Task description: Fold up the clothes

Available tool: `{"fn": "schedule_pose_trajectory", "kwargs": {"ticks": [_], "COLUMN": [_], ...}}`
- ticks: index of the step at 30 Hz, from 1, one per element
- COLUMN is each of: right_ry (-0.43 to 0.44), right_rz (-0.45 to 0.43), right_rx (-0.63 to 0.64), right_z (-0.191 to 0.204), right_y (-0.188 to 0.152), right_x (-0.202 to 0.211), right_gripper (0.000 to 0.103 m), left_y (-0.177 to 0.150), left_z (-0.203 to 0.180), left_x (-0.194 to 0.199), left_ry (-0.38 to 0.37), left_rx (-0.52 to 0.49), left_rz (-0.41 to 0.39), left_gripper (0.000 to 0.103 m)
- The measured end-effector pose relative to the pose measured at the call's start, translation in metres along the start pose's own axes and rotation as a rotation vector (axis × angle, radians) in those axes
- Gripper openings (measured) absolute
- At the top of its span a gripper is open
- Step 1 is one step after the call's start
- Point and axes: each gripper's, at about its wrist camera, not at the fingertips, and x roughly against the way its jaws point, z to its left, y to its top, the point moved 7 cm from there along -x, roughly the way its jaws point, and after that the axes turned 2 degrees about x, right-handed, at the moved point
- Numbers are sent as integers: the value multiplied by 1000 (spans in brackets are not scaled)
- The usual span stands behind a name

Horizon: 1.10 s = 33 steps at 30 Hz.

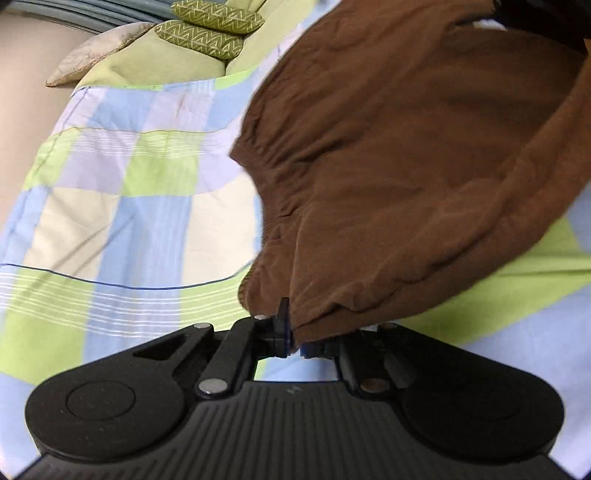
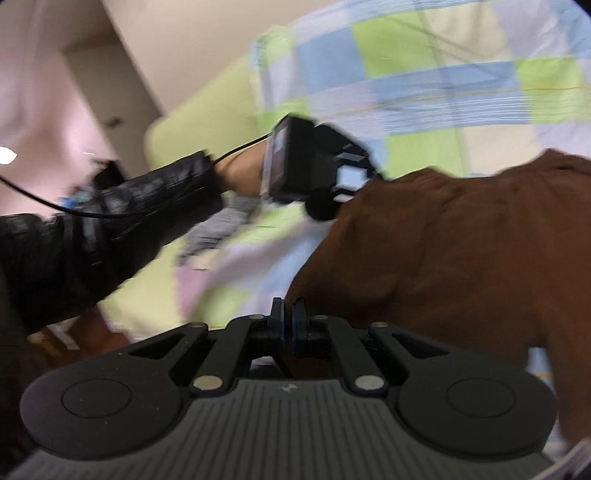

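One brown garment (image 1: 406, 166), soft and crumpled, with a gathered elastic-looking band along one edge, hangs lifted above a bed, stretched between two black handheld grippers. The left gripper (image 1: 295, 341) has its jaws pinched together on a lower hem of that cloth, which drapes over the right-hand finger and hides it; the left finger (image 1: 282, 328) shows a blue pad. The right gripper (image 2: 287, 325) has its two blue-edged pads pressed flat together, and brown fabric bunches right against them and beneath, so it looks clamped on an edge of the same garment, though the pinched bit itself is hard to see. The bed carries one checked bedsheet (image 1: 129, 206) of pale blue, lime green, lilac and cream squares crossed by thin white stripes, smooth with a few creases. Toward the head of the bed lie two olive cushions (image 1: 207, 31) with a zigzag print, stacked one on the other, beside one plain lime pillow (image 1: 155, 62) and one greyish patterned pillow (image 1: 99, 48) at the bed's edge. In the right wrist view a person's arm in a dark ribbed sleeve (image 2: 110, 229) reaches across, blurred, a thin black cable (image 2: 236, 147) running along it.
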Motion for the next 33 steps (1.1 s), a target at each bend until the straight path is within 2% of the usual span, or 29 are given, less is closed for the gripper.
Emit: {"fn": "schedule_pose_trajectory", "kwargs": {"ticks": [2,4,6,7,9,12,14,15,20,24,25,27,30,32,33], "right_ry": [-1,-33,-124,-148,-248,-343,-412,-425,-487,-521,-535,-569,-600,-626,-636], "right_rz": [-66,-129,-226,-244,-311,-358,-381,-381,-367,-409,-416,-389,-315,-293,-290], "right_rx": [21,22,-7,-23,-98,-189,-271,-284,-421,-427,-426,-432,-495,-491,-484], "right_z": [-3,-12,-45,-55,-104,-158,-207,-216,-289,-310,-315,-331,-367,-375,-376], "right_y": [11,21,32,33,29,19,4,1,-27,-20,-18,-22,-39,-48,-50], "right_x": [21,43,84,93,135,169,189,191,206,236,243,241,224,220,221], "right_gripper": [2,2,2,2,2,2,2,2,2,2,2,2,2,2,1], "left_y": [15,53,84,96,132,180,212,221,242,248,250,251,247,243,237], "left_z": [12,36,57,61,71,71,62,57,44,46,45,42,37,41,49], "left_x": [2,-8,-19,-29,-57,-108,-155,-171,-216,-228,-236,-253,-268,-270,-271], "left_ry": [16,33,45,40,28,-8,-38,-51,-104,-131,-136,-135,-118,-93,-71], "left_rx": [-8,-15,-21,-28,-50,-100,-137,-144,-175,-155,-149,-143,-121,-96,-62], "left_rz": [16,36,51,56,67,67,79,84,106,87,93,111,120,111,111], "left_gripper": [4,4,4,4,4,4,4,4,4,6,10,10,19,36,39]}}
